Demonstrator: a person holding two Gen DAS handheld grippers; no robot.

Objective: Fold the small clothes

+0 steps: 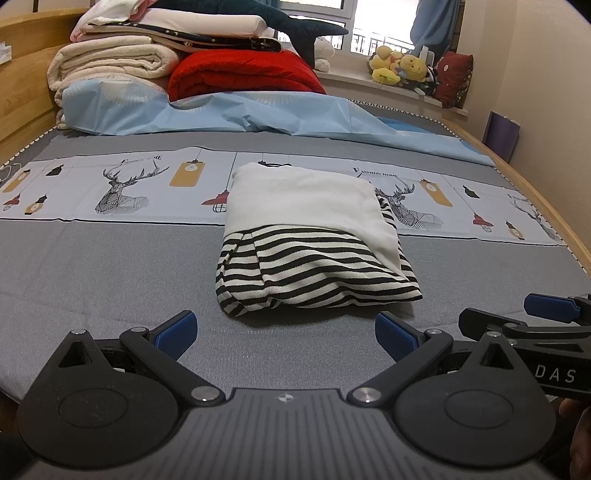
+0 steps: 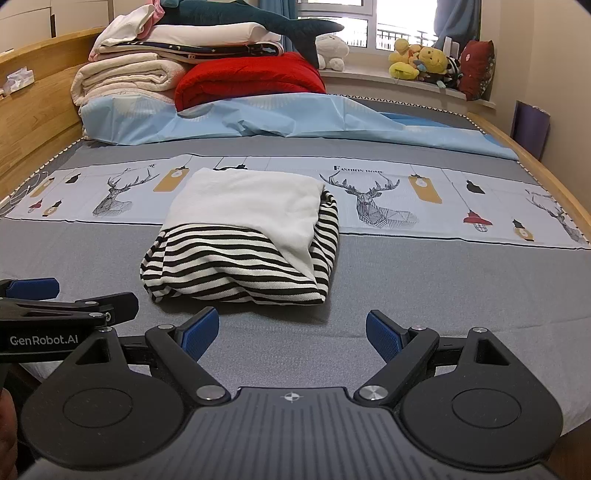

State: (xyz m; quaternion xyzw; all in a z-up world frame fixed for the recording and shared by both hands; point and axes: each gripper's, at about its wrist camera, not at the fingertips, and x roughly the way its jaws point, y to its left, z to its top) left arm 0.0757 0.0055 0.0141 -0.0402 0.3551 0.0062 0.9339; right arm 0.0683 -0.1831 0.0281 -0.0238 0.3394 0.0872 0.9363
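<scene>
Folded clothing [image 1: 314, 240], a white piece over a black-and-white striped one, is seen lying as a compact bundle on the grey bed cover [image 1: 92, 266], with its far edge reaching onto the printed band of deer and lamps [image 1: 122, 188]. No contact is made with it by either tool.

The left gripper [image 1: 286, 334] is held low at the near edge of the bed, just short of the bundle's near fold; its blue pads [image 1: 177, 332] are spread wide and nothing is held between them. The right gripper [image 2: 291, 332] is held beside it in the same way, with fingers [image 2: 384, 338] wide apart and empty, the bundle lying ahead and slightly to its left. Each tool is seen at the edge of the other's view, close alongside.

Between the grippers and the bundle only bare grey cover is seen. Farther off, a crumpled light-blue sheet [image 1: 258, 114] is spread across the bed. Behind it, on the far left, cream blankets [image 1: 114, 62] and a red quilt [image 1: 243, 74] are stacked, topped by folded white and dark bedding and a dark plush shark [image 1: 295, 26]. Along the window sill [image 2: 369, 79] on the far right, yellow soft toys [image 2: 421, 61] and a dark red cushion [image 2: 476, 68] are lined up. A wooden headboard [image 2: 33, 110] is seen along the left side.
</scene>
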